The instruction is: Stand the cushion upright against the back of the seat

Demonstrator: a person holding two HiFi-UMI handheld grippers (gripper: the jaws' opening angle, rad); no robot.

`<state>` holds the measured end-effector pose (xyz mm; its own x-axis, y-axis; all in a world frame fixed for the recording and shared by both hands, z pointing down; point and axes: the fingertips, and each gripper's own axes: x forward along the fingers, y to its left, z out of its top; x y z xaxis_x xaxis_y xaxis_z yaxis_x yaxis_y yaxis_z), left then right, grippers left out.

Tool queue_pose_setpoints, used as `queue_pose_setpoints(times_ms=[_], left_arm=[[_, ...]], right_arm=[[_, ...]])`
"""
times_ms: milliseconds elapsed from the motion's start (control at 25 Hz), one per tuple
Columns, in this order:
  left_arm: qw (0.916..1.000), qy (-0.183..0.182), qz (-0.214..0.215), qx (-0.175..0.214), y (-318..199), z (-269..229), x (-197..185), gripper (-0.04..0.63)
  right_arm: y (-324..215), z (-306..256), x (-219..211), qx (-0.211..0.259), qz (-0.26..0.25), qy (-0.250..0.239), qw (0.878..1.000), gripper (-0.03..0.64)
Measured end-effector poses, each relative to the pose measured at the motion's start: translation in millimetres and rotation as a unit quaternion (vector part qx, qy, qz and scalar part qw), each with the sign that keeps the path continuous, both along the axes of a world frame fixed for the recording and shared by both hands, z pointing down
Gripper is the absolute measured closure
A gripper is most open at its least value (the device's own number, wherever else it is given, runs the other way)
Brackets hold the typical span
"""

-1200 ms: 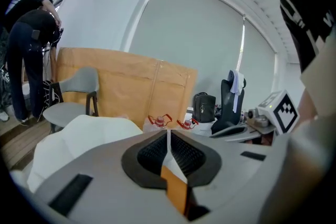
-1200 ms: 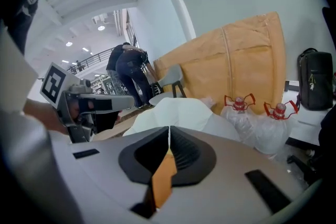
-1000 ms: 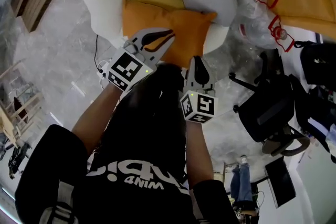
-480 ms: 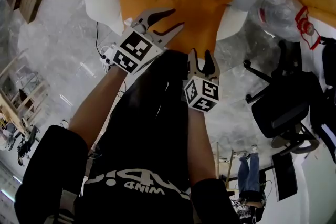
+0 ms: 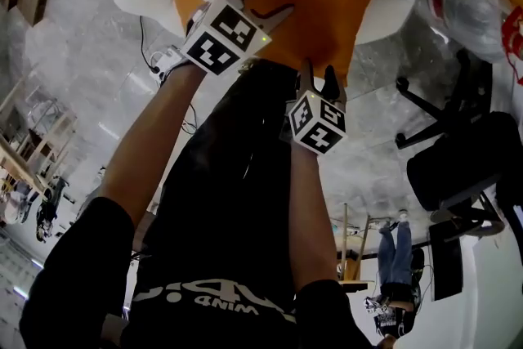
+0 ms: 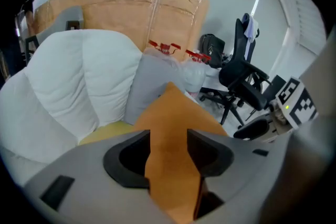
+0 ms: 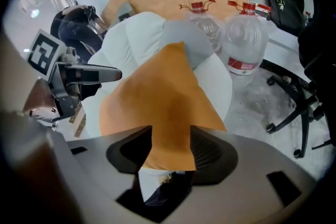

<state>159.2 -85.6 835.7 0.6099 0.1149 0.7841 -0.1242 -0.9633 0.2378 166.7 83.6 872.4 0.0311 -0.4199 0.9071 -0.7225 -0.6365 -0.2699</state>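
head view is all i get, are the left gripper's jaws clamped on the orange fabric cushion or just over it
Observer: Not clamped. The left gripper has its jaws apart, they have just been opening, and the orange fabric cushion shows in the gap between them.
Operator: right one too
Observer: Yes. The right gripper also has its jaws apart, just opened, with the cushion's near edge between them, unpinched.
Operator: where's the seat back
Observer: The white padded seat back rises just beyond the cushion's far corner.
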Motion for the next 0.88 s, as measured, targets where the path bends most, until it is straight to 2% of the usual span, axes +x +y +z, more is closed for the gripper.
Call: queue_pose_setpoints(times_ms=[200, 440, 720, 800, 880], left_arm=[[0.999, -0.042, 0.013, -0.009, 7.7, 40.4, 1.7, 0.373], [0.9979, -0.064, 0.009, -0.011, 10.9, 54.3, 8.3, 0.374], [0.9972, -0.073, -0.009, -0.016, 11.3, 59.3, 8.3, 0.376], [0.9968, -0.073, -0.02, -0.023, 11.3, 60.3, 8.1, 0.397], [0.9968, -0.07, -0.026, -0.029, 10.9, 59.6, 8.3, 0.447]], right_arm=[[6.5, 33.2, -2.2, -0.026, 0.01, -0.016, 0.999, 0.405], [-1.8, 57.4, 4.9, -0.046, 0.007, -0.024, 0.999, 0.405], [-0.7, 59.7, 5.7, -0.038, 0.015, -0.025, 0.999, 0.405], [-1.3, 60.9, 6.9, -0.034, 0.011, -0.022, 0.999, 0.408], [-2.3, 61.2, 7.1, -0.026, 0.003, -0.021, 0.999, 0.453]])
